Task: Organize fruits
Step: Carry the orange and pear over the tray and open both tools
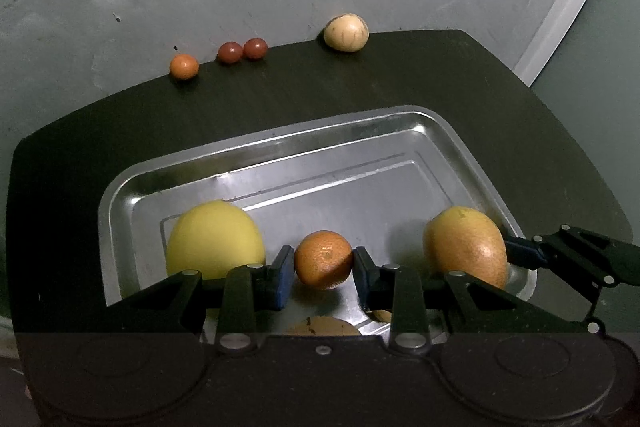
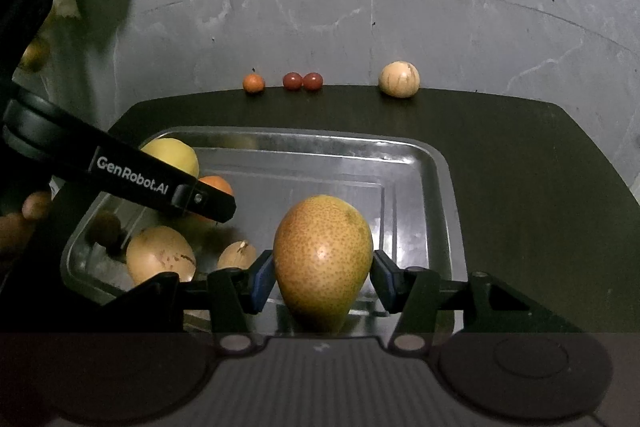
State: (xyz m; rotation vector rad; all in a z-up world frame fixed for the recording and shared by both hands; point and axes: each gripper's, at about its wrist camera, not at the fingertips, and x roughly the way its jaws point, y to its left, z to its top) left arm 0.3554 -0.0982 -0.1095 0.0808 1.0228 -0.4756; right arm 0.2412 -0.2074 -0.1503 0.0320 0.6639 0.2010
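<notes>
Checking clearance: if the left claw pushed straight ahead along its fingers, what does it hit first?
The orange, which already sits between the left claw's pads. Past it, only the tray's bare floor and far rim show; depth is unclear in the fisheye.

Metal tray (image 2: 440, 187): bare floor at frame centre and right, passable. Lower left crowded by brown fruits (image 2: 160, 253) and the left gripper (image 2: 208, 205). Upper table edge: small fruits (image 2: 303, 81).

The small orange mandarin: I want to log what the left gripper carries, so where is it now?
In the left wrist view the small orange mandarin sits between the left gripper pads over the metal tray, with the yellow round fruit to its left and the speckled pear to its right.
</notes>
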